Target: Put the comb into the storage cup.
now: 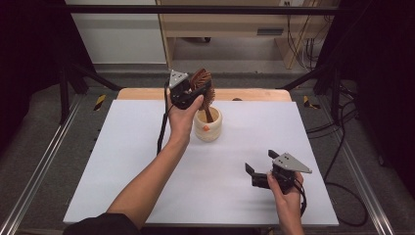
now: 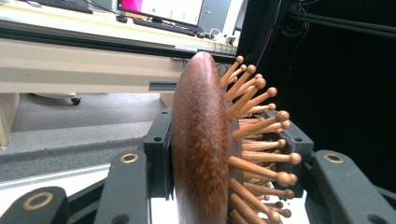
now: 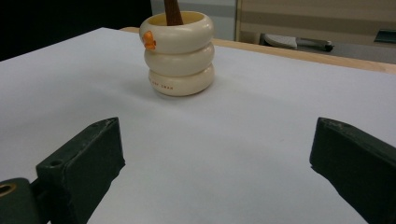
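Note:
A brown wooden hairbrush (image 1: 202,81) with ball-tipped wooden pins stands upright, its handle down inside a cream ribbed cup (image 1: 208,125) near the table's far middle. My left gripper (image 1: 193,90) is shut on the brush's head above the cup. In the left gripper view the brush head (image 2: 201,140) stands edge-on between the jaws, pins pointing right. The cup (image 3: 178,52) has a small orange mark on its rim, and the brush handle (image 3: 172,11) rises out of it. My right gripper (image 1: 261,169) rests open near the table's front right, nothing between its jaws.
The white table top (image 1: 147,161) is bordered at the back by a wooden edge (image 1: 254,94). Black frame bars and cables run along the sides. A desk with a monitor (image 2: 161,9) and keyboard stands beyond the table.

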Demonstrator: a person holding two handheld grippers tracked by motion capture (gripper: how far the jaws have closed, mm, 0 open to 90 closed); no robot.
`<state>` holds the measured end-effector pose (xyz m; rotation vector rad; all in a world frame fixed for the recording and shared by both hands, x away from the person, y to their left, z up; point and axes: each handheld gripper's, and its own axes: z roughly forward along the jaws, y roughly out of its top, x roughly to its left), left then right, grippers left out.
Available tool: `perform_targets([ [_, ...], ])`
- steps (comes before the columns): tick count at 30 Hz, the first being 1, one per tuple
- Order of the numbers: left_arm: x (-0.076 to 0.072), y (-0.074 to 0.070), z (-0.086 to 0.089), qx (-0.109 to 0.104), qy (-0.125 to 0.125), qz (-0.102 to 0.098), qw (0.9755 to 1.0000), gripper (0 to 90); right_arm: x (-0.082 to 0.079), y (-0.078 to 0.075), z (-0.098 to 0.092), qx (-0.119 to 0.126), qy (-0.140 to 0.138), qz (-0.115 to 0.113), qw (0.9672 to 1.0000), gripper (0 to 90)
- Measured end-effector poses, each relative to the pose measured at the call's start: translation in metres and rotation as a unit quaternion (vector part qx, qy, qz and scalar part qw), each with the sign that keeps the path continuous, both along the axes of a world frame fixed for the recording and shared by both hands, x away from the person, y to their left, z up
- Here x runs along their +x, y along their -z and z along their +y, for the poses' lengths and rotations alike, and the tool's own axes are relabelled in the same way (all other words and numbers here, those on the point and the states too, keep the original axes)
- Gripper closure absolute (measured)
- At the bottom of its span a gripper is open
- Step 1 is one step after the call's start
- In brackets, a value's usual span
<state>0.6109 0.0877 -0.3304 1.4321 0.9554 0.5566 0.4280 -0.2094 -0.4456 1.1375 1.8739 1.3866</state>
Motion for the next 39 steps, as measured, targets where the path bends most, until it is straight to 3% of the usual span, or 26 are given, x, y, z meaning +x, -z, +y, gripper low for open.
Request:
perform_targets([
  [39,0.0003,0.0082,0.0018,-0.006,-0.005,0.009,0.9999,50.2,0.0002,0.0004,0.0012,-0.003,-0.004,0.002,1.0000,3.2],
])
